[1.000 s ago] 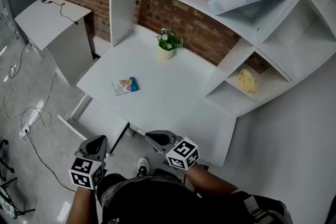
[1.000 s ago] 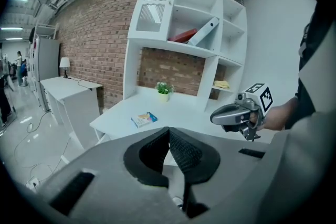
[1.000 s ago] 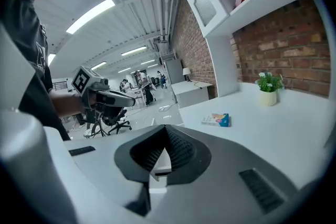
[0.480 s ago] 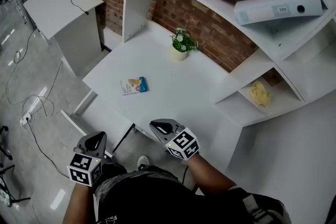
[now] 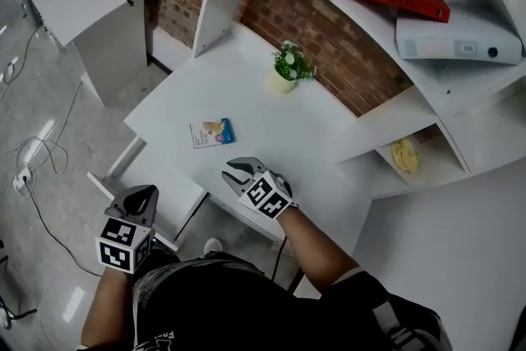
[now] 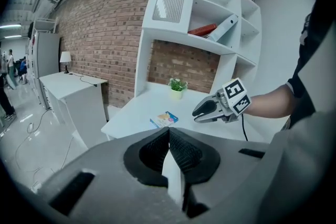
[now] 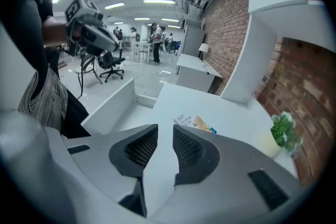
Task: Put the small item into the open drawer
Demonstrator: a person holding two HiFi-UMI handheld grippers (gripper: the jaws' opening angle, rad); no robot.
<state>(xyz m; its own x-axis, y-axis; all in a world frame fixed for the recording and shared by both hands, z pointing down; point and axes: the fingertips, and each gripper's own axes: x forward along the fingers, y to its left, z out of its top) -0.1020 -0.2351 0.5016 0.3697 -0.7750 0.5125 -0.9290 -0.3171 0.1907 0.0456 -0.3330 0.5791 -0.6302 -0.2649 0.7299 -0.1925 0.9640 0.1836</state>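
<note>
Right gripper (image 5: 231, 175) jaws just opening, empty, nearer pkt (image 5: 213, 132).

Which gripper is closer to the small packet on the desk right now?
Right. The right gripper hovers just below the packet in the head view, jaws just opening, nothing between them. The left gripper sits farther off, by the open drawer.

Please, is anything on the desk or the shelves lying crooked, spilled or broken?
Nothing is spilled or broken. Two things sit askew: the white binder leans at a slant on the upper shelf next to the flat red book, and the small packet lies at an angle to the edge of the desk.
</note>
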